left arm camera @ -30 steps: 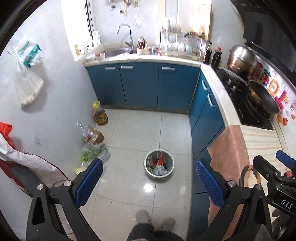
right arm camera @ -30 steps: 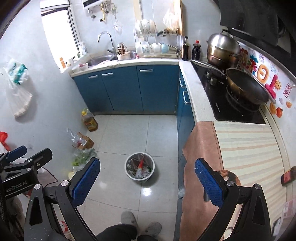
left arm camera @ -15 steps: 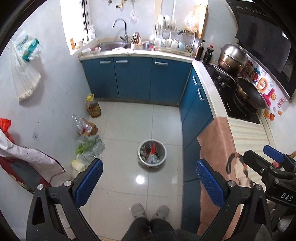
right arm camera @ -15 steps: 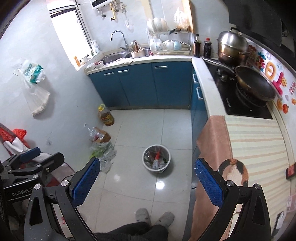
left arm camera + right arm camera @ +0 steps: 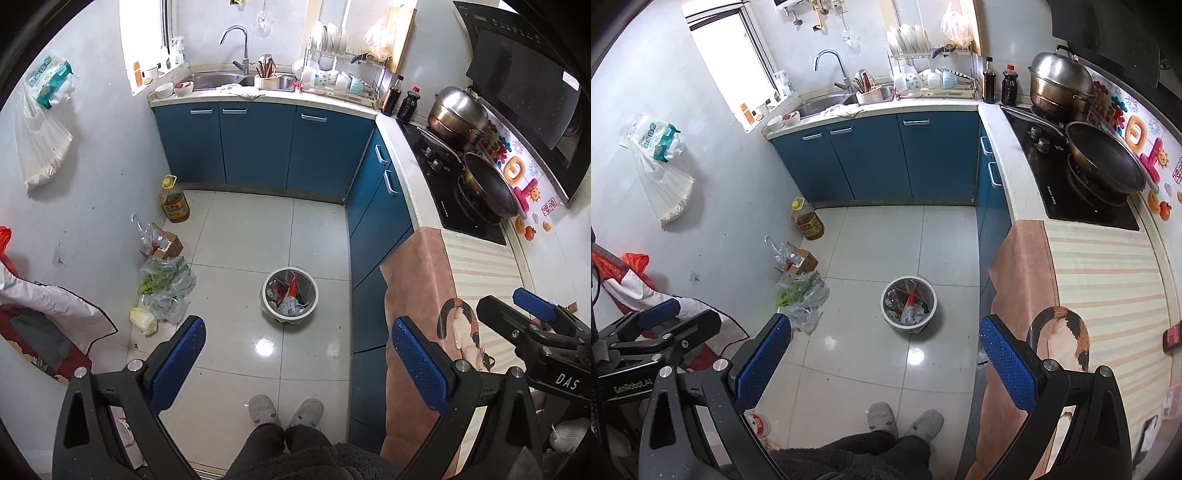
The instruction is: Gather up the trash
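Note:
A round white trash bin [image 5: 290, 295] lined with a clear bag and full of rubbish stands on the tiled floor; it also shows in the right wrist view [image 5: 908, 302]. My left gripper [image 5: 295, 354] is open and empty, held high above the floor, nearer me than the bin. My right gripper [image 5: 884, 350] is open and empty at about the same height. The right gripper shows at the right edge of the left wrist view [image 5: 532, 332]. The left gripper shows at the left edge of the right wrist view [image 5: 653, 332].
Blue cabinets [image 5: 258, 144] run along the back and right. A towel-covered counter [image 5: 1108, 295] lies to my right, beyond it a stove with a wok [image 5: 1104, 162]. Plastic bags with greens [image 5: 166, 284], a cardboard box [image 5: 164, 245] and an oil bottle [image 5: 173, 201] line the left wall. My slippers [image 5: 284, 410] are below.
Both grippers have risen and drawn back, so the bin looks smaller and farther and more of the kitchen and my feet show. Both stay open and empty.

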